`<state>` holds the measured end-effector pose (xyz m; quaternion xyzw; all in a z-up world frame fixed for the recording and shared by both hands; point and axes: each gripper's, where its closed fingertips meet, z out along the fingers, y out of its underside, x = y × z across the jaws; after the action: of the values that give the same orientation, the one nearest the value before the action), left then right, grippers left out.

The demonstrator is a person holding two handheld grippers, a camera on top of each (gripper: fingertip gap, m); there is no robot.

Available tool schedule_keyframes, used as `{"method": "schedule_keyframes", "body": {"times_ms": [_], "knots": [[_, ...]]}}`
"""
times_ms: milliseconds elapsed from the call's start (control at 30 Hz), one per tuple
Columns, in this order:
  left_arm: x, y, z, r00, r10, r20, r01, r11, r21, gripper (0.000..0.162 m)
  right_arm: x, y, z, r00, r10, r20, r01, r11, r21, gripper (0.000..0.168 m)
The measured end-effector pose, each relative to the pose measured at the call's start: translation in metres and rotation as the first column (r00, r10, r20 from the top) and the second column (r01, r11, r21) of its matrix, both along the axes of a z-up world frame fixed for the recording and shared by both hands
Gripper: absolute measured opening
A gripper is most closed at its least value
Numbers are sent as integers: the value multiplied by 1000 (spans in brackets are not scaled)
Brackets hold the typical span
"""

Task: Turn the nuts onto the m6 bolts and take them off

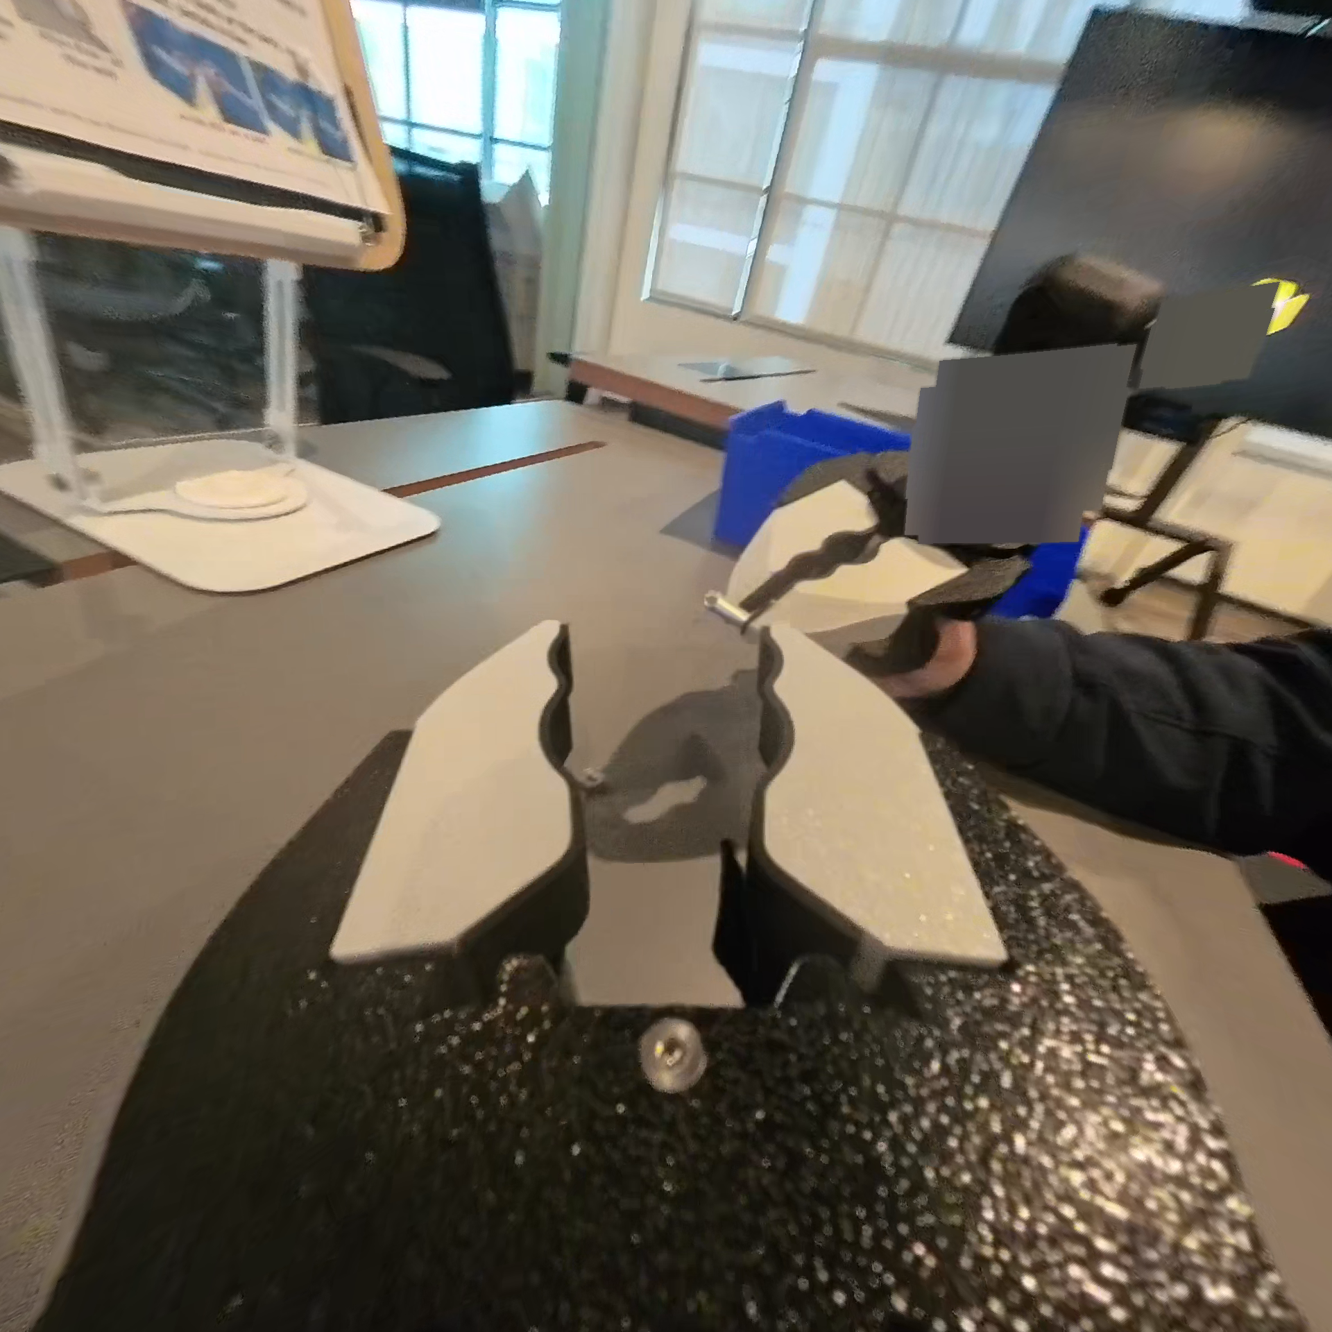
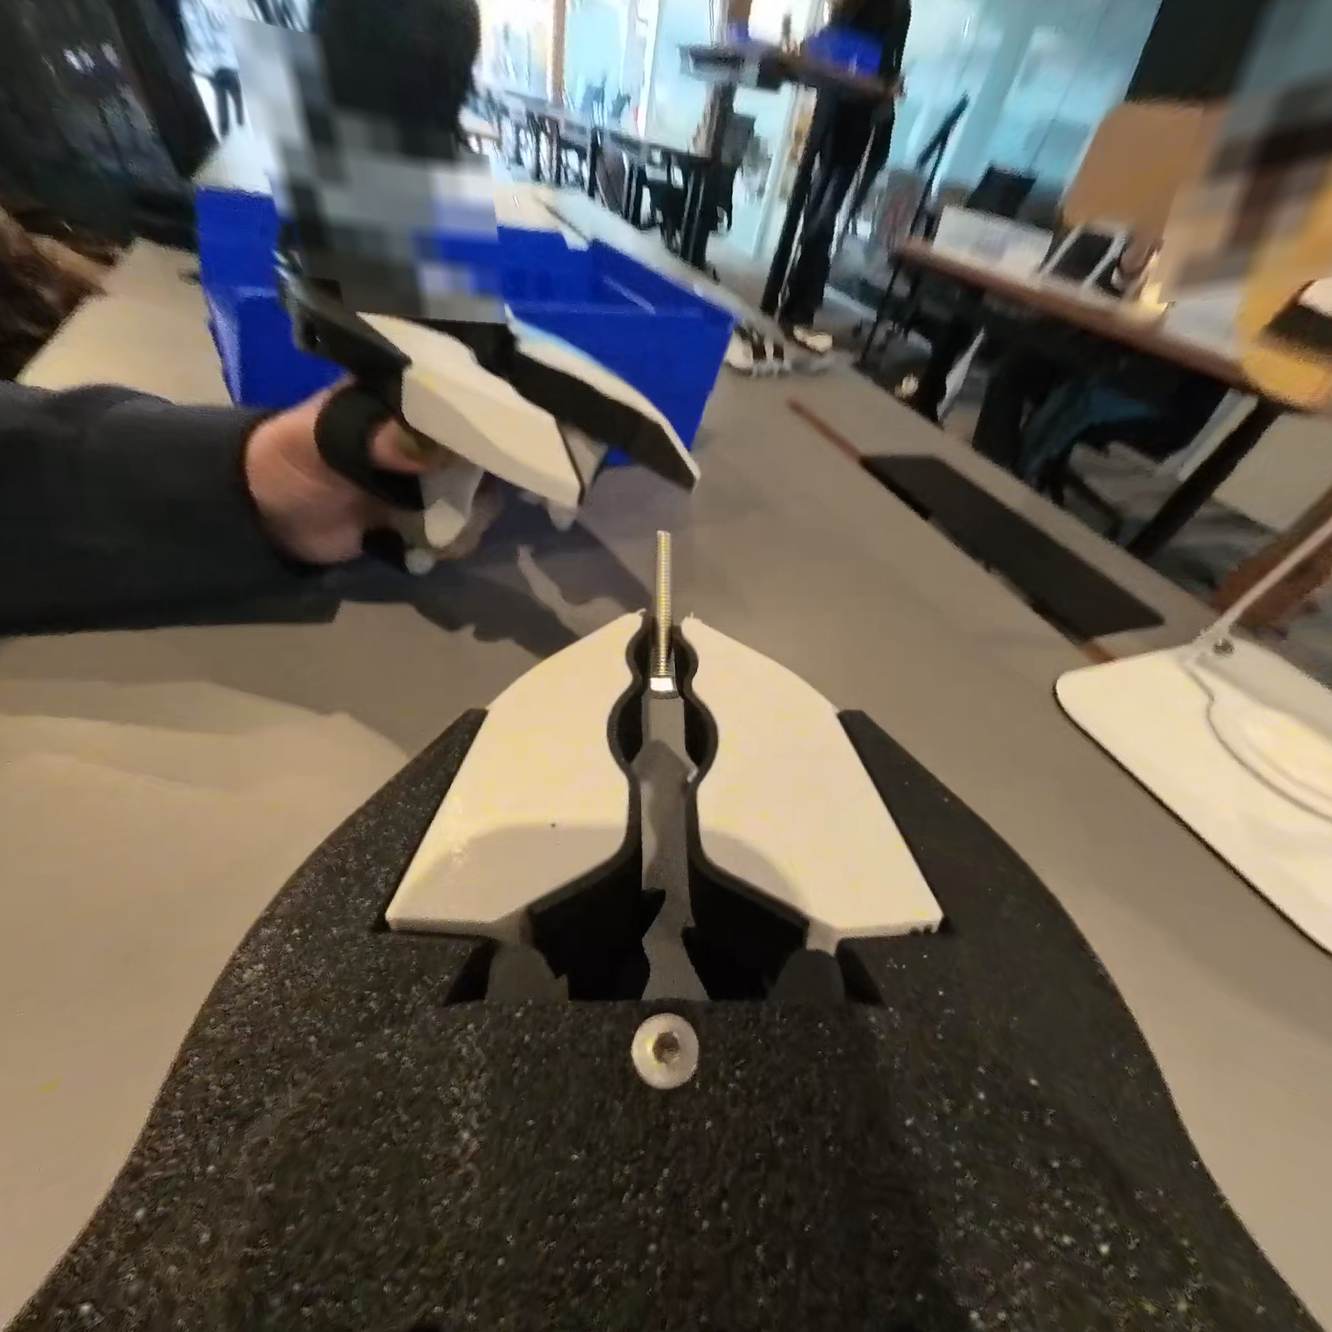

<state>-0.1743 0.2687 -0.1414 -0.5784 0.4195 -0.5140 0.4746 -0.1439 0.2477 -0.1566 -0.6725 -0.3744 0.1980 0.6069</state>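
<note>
Pinching threaded steel bolt [image 2: 662, 613], right gripper [image 2: 664, 620].

Bright daylight from large windows [image 1: 829, 180] behind, panes blown out to glare; soft grey shadows on the table [image 1: 216, 685] beneath the grippers; strong wide-angle bending at edges; motion blur across the backgrounds, heavier in the right wrist view; sparkle on black foreground plastic.

No text can be read; the printed sheet [image 1: 180, 94] on its clear stand is too blurred.
</note>
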Motion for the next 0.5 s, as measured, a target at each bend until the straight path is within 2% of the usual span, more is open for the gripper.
{"method": "schedule_keyframes", "body": {"times_ms": [133, 233, 400, 500], "knots": [[9, -20, 3, 983, -160, 92, 170, 980, -102, 45, -10, -10, 6, 998, 67, -16, -66, 996, 56, 6], [12, -31, 1, 960, -252, 125, 269, 951, -152, 35, -18, -16, 5, 993, 114, -10, -113, 991, 67, 6], [13, -41, 0, 936, -326, 133, 344, 926, -153, 6, -24, -19, 1, 990, 142, 9, -143, 988, 64, 6], [14, -40, -2, 941, -315, 124, 331, 932, -145, 5, -23, -19, 0, 990, 142, 6, -142, 988, 61, 6]]}}
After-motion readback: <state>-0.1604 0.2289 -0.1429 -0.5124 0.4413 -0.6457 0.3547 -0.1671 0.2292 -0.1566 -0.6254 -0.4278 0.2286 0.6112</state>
